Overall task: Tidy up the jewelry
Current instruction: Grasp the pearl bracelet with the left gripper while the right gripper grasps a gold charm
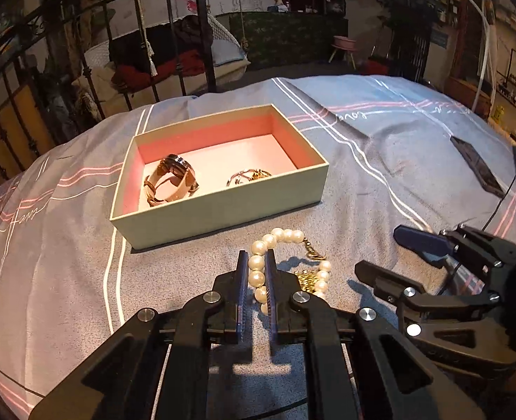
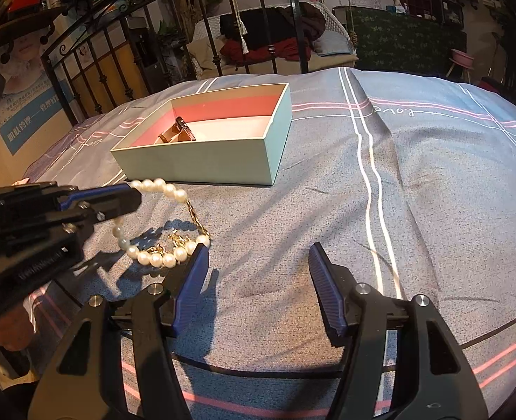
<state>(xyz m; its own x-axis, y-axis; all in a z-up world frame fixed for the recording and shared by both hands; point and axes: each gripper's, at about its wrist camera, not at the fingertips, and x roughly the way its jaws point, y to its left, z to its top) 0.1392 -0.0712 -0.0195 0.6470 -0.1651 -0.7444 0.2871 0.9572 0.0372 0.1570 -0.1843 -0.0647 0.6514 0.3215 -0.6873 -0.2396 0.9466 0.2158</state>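
A pearl necklace (image 1: 286,236) with a gold chain lies on the grey bedspread in front of an open pale green box (image 1: 219,206) with a pink inside. The box holds a watch (image 1: 172,180) and a gold bracelet (image 1: 249,176). My left gripper (image 1: 257,255) is shut on a strand of the pearl necklace. In the right wrist view the necklace (image 2: 160,257) lies left of my right gripper (image 2: 258,250), which is open and empty, its left fingertip touching the pearls. The left gripper (image 2: 132,194) enters from the left, and the box (image 2: 202,159) stands behind.
The striped grey bedspread (image 2: 415,182) covers the whole work surface. A dark flat phone-like object (image 1: 476,164) lies at the right. A black iron bed frame (image 2: 118,70) and a hanging chair with clothes (image 2: 275,42) stand behind the bed.
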